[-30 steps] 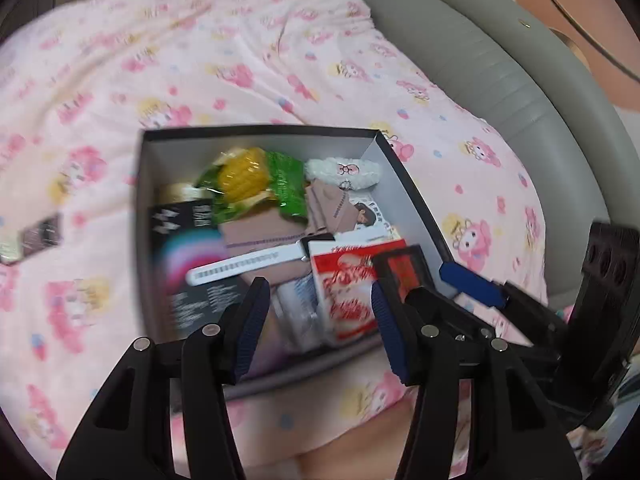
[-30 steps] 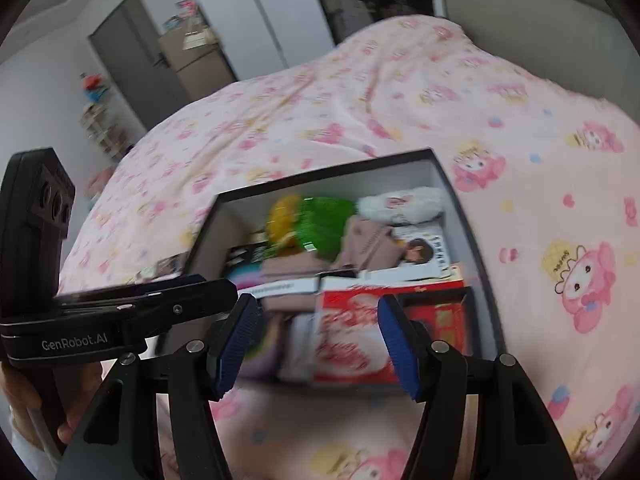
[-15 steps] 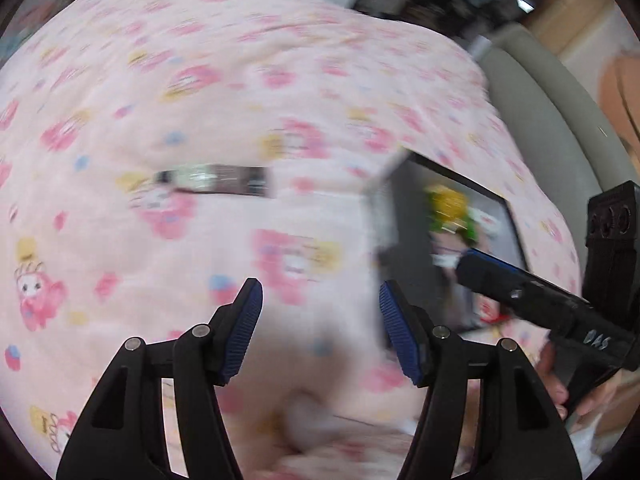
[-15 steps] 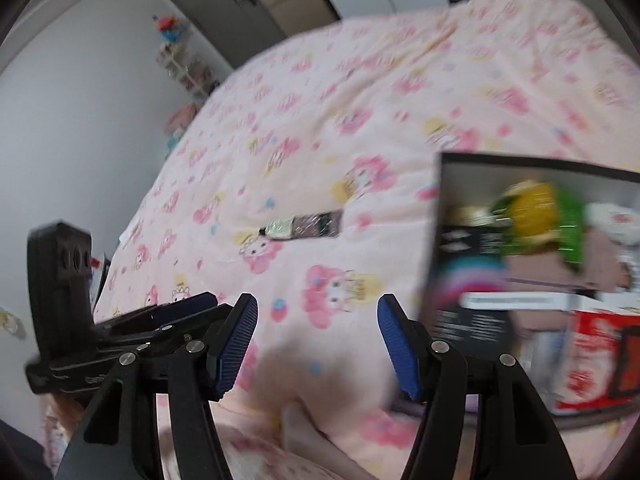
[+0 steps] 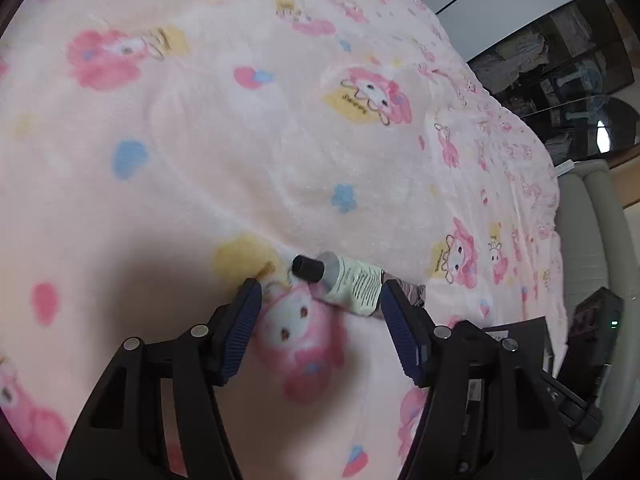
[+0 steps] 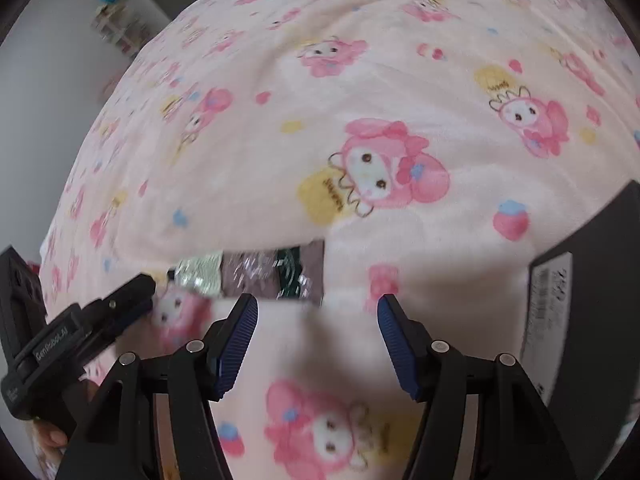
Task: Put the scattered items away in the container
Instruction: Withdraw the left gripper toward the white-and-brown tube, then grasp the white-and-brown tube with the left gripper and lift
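Observation:
A long shiny packet (image 5: 352, 284) with a black cap, a pale green label and a brown patterned end lies on the pink blanket. My left gripper (image 5: 319, 285) hangs open just above it; the packet's middle sits by the right fingertip and nothing is gripped. In the right wrist view the same packet (image 6: 256, 274) lies crosswise just ahead of my open, empty right gripper (image 6: 317, 302). One finger of the left gripper (image 6: 132, 292) reaches in from the left near the packet's capped end. The black box (image 6: 592, 280) shows at the right edge, its inside hidden.
The pink cartoon-print blanket (image 5: 280, 140) fills both views. A corner of the box (image 5: 520, 332) and the right gripper's black body (image 5: 592, 320) sit at lower right. A grey padded headboard (image 5: 592, 240) and dark shelving (image 5: 560, 60) lie beyond. A hand (image 6: 48, 436) holds the left gripper.
Both grippers have swung away from above the filled box, to the left and down toward the blanket. The packet, far off before, now lies right at the fingertips. The left jaws stand wider.

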### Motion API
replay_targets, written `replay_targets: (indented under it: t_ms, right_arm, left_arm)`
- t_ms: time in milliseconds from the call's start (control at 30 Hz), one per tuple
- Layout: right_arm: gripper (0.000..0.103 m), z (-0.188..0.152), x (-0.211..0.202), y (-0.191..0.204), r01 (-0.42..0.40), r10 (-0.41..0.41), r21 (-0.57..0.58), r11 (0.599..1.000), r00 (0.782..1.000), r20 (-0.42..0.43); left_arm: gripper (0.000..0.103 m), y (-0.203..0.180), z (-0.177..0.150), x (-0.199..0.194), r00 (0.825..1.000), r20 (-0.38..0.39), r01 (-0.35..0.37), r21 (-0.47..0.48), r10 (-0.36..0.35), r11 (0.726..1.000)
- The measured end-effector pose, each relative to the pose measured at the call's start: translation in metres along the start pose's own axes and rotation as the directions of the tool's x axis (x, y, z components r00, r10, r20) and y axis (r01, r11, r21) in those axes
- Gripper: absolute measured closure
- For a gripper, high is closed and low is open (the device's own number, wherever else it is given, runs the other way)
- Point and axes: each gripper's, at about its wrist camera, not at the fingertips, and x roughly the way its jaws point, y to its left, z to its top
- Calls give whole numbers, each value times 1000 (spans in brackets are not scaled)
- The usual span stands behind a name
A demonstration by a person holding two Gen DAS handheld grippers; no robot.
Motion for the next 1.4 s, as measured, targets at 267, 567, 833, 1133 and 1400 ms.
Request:
replay_targets:
  t_ms: [267, 567, 833, 1133, 1400]
  right_arm:
    - [42, 9, 49, -8, -97, 100, 55, 994, 994, -51]
    - [65, -11, 9, 0, -310, 311, 20, 950, 947, -77]
    - [65, -33, -50, 14, -190, 189, -58, 980, 982, -24]
    - [63, -24, -14, -12, -157, 160, 83, 984, 986, -38]
    - [63, -9, 37, -18, -158, 167, 165, 974, 985, -46]
  left_arm:
    - [54, -1, 5, 33, 998, -41, 38, -14, -38, 999]
    - [72, -38, -27, -15, 986, -63, 160, 132, -152, 978]
    - [69, -44, -47, -54, 999, -8, 37, 146, -36, 989]
    - [49, 2, -11, -24, 1000, 23, -15, 21, 15, 1000]
    - [39, 24, 26, 26, 999, -5, 46, -86, -46, 995]
